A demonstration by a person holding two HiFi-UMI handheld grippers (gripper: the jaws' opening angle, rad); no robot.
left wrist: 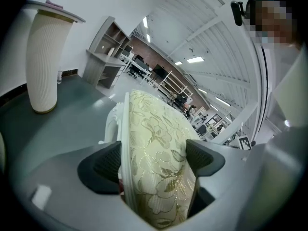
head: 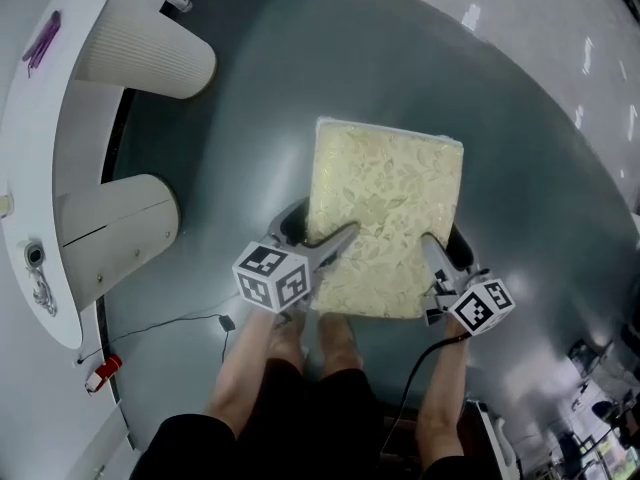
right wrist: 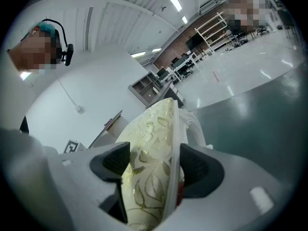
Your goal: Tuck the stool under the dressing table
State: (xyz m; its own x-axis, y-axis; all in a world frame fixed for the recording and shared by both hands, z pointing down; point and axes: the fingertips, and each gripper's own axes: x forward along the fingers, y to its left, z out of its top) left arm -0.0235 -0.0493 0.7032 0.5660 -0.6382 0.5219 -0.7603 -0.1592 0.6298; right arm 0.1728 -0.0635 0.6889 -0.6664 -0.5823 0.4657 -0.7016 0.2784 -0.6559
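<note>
The left gripper [head: 335, 245] and right gripper [head: 436, 258] fingers clamp the stool [head: 385, 213]; a skewed push could ram the dressing table [head: 38, 148].

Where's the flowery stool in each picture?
Head view: the stool fills the middle, seen from above.
Left gripper view: the stool is bottom middle, edge-on between the left gripper's jaws.
Right gripper view: bottom middle again, edge-on between the right gripper's jaws.
Shared landmark: the grey-green floor shows in all three; the far ribbed table leg stands left in head and left gripper views.
</note>
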